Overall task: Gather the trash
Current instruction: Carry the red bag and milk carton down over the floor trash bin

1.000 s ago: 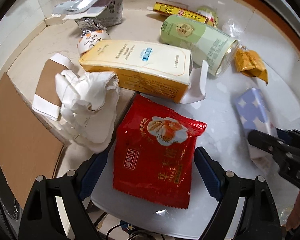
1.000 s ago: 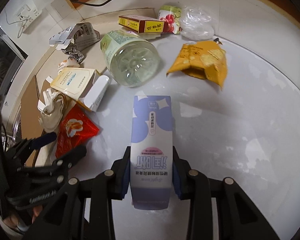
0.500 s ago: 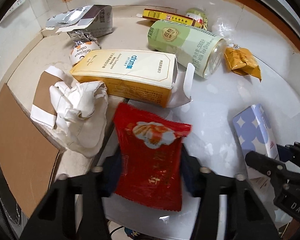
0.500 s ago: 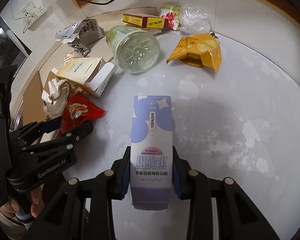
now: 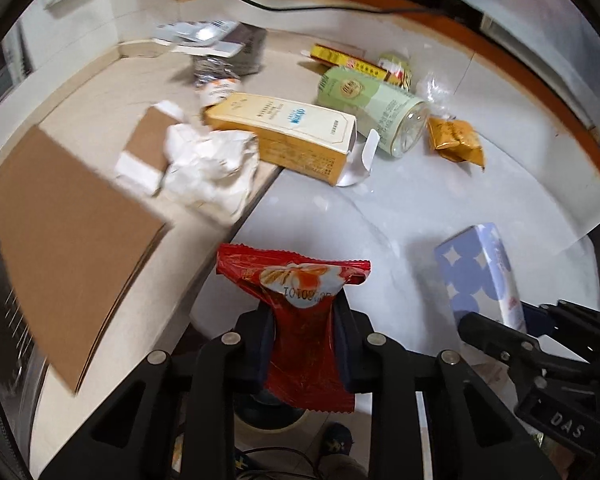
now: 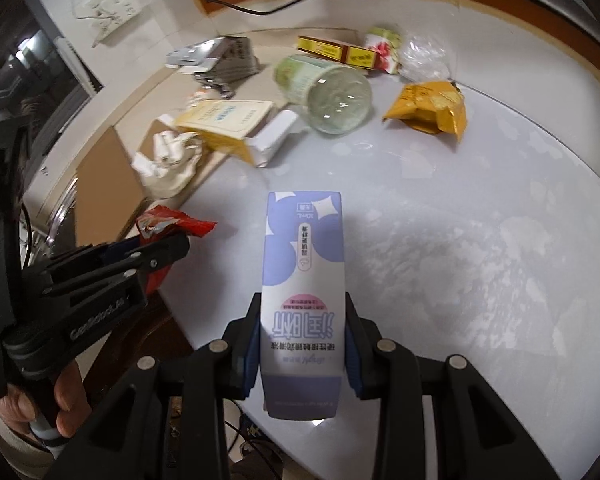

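Left gripper (image 5: 304, 340): jaws have just been closing, now pinching the red snack bag (image 5: 300, 320), which is lifting clear of the table (image 5: 440, 200).
Right gripper (image 6: 302, 344): clamping the purple-and-white box (image 6: 303, 280), unchanged.
Meaning: both hands are carrying trash; a bin comes next.
Beyond the fingers: yellow box (image 5: 288, 140), green bottle (image 5: 372, 108) are waiting.

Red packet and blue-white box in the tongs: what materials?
Red packet: looks like thin glossy plastic film, going by its crinkles, crimped serrated top edge and the way it pinches narrow between the pads. Blue-white box: likely matte printed paperboard, with flat faces and crisp folded edges that keep their shape.
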`<state>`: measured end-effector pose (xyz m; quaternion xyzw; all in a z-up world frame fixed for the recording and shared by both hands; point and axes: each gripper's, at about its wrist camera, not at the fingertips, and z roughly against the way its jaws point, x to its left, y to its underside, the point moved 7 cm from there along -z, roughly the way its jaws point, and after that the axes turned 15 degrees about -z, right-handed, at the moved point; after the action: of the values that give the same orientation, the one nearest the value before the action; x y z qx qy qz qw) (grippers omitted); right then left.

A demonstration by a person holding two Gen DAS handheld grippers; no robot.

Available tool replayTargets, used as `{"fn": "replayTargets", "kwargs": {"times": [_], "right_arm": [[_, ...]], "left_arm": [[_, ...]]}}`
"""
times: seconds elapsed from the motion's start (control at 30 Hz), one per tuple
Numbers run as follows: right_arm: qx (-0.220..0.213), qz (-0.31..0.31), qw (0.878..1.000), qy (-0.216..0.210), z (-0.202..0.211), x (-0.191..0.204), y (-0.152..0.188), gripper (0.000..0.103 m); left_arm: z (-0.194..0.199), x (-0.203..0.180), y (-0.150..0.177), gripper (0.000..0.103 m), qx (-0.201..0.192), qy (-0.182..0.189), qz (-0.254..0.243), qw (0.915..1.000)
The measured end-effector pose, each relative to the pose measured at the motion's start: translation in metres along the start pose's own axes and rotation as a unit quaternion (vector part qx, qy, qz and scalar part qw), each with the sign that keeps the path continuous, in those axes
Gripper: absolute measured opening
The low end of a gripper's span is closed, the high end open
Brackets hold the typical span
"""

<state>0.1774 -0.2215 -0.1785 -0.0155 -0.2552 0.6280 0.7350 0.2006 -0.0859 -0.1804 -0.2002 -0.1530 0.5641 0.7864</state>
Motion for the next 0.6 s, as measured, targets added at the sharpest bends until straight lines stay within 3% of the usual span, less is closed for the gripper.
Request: {"fn": "replayTargets", "kwargs": {"times": [0.33, 0.6], "right_arm": [[0.011, 0.048, 0.998, -0.029, 0.016, 0.042, 0.046, 0.035], [0.041, 0.123, 0.991, -0.035, 0.011, 0.077, 0.105, 0.035]], "left_arm": [[0.063, 0.018, 0.075, 0.023, -0.018, -0.043, 0.045, 0.9979], [0.06, 0.033, 0.143, 0.024, 0.025, -0.061, 0.065, 0.9957]]}}
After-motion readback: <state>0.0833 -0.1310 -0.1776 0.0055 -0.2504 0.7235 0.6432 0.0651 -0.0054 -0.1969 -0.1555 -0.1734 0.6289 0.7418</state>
